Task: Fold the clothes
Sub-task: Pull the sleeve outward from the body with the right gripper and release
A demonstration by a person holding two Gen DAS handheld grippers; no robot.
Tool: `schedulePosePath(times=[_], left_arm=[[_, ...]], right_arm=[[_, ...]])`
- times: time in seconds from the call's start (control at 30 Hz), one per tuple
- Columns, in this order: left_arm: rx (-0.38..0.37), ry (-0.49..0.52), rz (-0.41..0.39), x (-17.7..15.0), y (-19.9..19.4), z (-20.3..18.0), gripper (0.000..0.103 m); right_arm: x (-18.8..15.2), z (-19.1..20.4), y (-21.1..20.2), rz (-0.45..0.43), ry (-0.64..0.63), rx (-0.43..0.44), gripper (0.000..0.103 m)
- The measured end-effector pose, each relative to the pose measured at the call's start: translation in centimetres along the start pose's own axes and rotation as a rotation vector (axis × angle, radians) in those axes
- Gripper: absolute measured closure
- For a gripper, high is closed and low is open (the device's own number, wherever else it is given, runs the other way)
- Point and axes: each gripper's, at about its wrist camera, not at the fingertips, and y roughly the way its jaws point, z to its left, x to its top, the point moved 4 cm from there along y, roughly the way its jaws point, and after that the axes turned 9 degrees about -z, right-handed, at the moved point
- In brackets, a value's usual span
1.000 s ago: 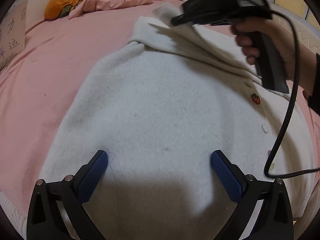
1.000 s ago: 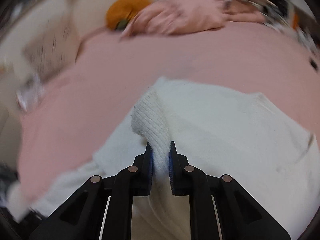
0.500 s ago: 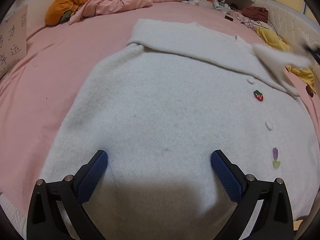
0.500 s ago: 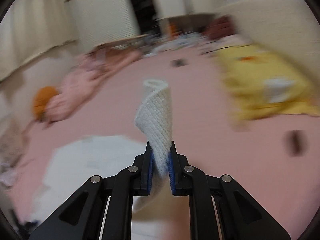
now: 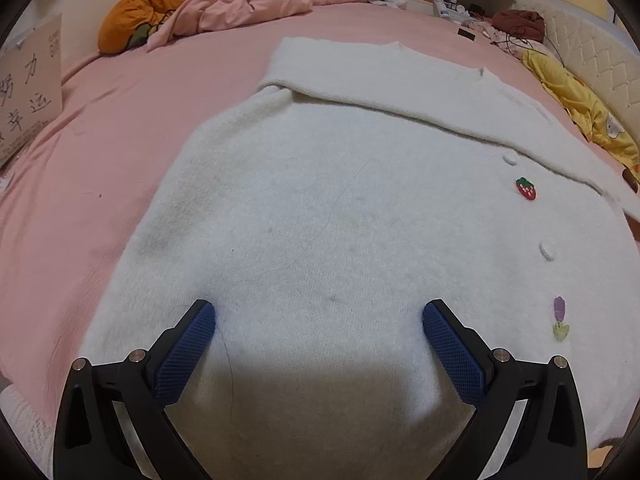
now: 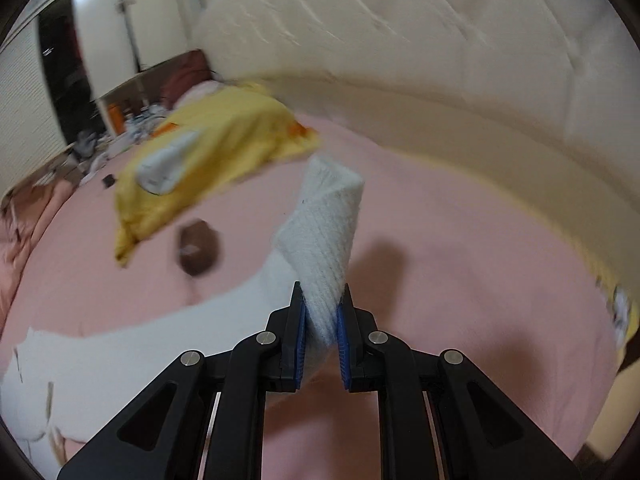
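We find the white cardigan [image 5: 340,208] lying flat on the pink bed [image 5: 120,128], one sleeve [image 5: 400,92] laid across its top. The left gripper [image 5: 319,330] rests on the body, fingers spread. The right gripper [image 6: 321,312] pinches the cuff [image 6: 326,236], lifted outward. We judge folding barely begun; body folds are not yet done.

A home bedroom: pink-sheeted bed [image 5: 120,128], rumpled duvet [image 5: 248,0], quilted headboard [image 6: 440,60].

cardigan [image 5: 328,208] flat on bed [image 5: 120,128] — one sleeve [image 5: 380,80] folded across its far part | crumpled quilt [image 5: 248,0] and cushion [image 5: 136,28] behind, far left | other sleeve's cuff [image 6: 324,248] raised off bed — garment [image 6: 208,136] behind it
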Motion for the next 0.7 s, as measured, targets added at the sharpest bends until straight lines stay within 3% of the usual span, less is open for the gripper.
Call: schedulePosePath(times=[0.13,0.2,0.27,0.4,0.47,0.6,0.67,0.7], left_arm=[[0.009,0.004,0.005,0.0,0.1,0.0,0.000],[0.010,0.004,0.006,0.1,0.1,0.1,0.000],[0.012,0.005,0.006,0.1,0.2,0.2,0.000],[0.013,0.010,0.007,0.2,0.3,0.4,0.000],[0.018,0.010,0.007,0.2,0.4,0.4,0.000],[0.020,0.010,0.007,0.2,0.4,0.3,0.000],[0.021,0.010,0.005,0.0,0.0,0.3,0.000],[0.021,0.010,0.003,0.0,0.1,0.2,0.000]], right_arm=[[-3.5,-3.2,2.6,0.139,0.164,0.056,0.083],[-3.4,-5.4,1.7,0.078,0.272,0.084,0.081],[-2.1,-7.2,0.4,0.014,0.296,-0.016,0.072],[0.8,-9.7,-3.1,-0.110,0.223,-0.248,0.069],[1.6,-7.7,-3.8,-0.118,0.149,-0.159,0.069],[-0.9,0.1,-2.4,-0.005,-0.089,0.084,0.069],[-3.1,1.1,-0.5,0.106,-0.075,0.123,0.069],[-3.9,0.7,0.2,0.143,-0.061,0.101,0.069]])
